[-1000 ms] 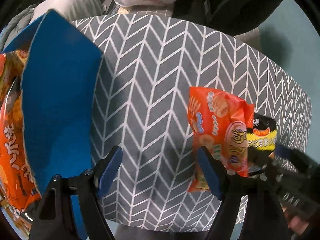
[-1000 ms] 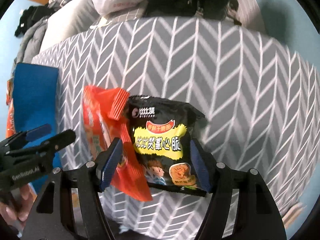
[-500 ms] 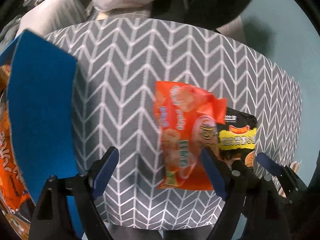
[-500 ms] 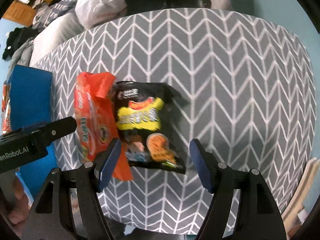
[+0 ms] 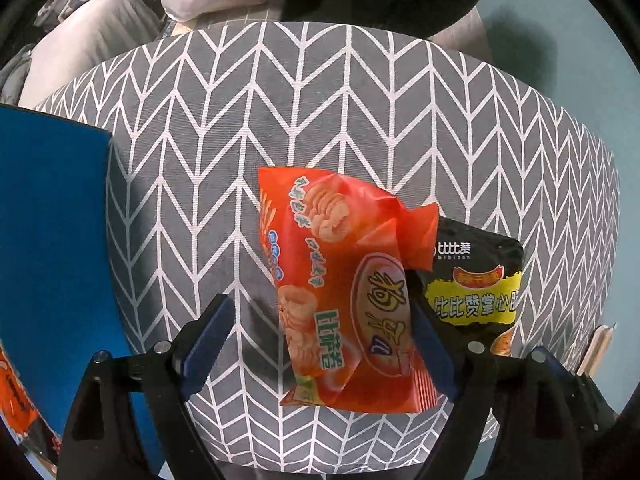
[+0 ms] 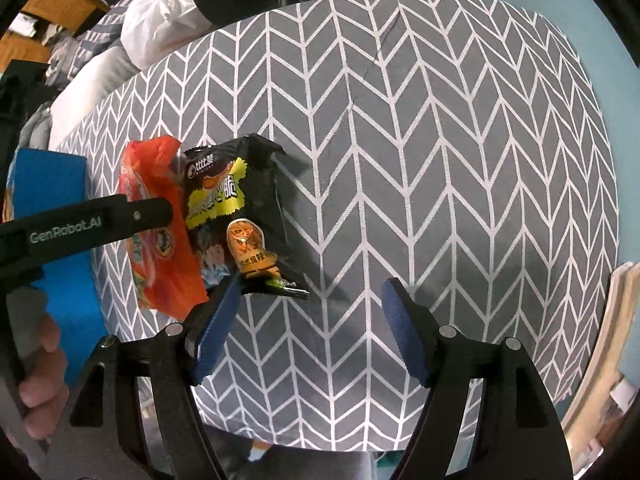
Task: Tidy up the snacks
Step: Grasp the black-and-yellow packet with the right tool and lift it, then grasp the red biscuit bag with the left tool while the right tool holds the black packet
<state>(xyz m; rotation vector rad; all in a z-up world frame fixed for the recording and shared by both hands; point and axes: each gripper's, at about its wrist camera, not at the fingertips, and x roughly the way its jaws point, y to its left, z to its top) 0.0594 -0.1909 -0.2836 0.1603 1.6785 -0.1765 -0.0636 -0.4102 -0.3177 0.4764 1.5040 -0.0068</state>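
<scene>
- The left gripper (image 5: pixel 320 344) points down over a grey cloth with a white zigzag pattern (image 5: pixel 320 120); its jaws are opening and stand wide.
- An orange snack bag (image 5: pixel 344 292) lies on the cloth between those jaws, low and right of centre in the left wrist view. It sits against the right finger and clear of the left one; no squeeze on it is visible.
- A black snack bag (image 5: pixel 476 276) lies just right of the orange one, its edge tucked under it.
- The right gripper (image 6: pixel 312 332) is also opening, with only cloth between its jaws; the black bag (image 6: pixel 236 216) lies above its left finger.
- A blue box (image 5: pixel 52 260) fills the left edge of the frame.
</scene>
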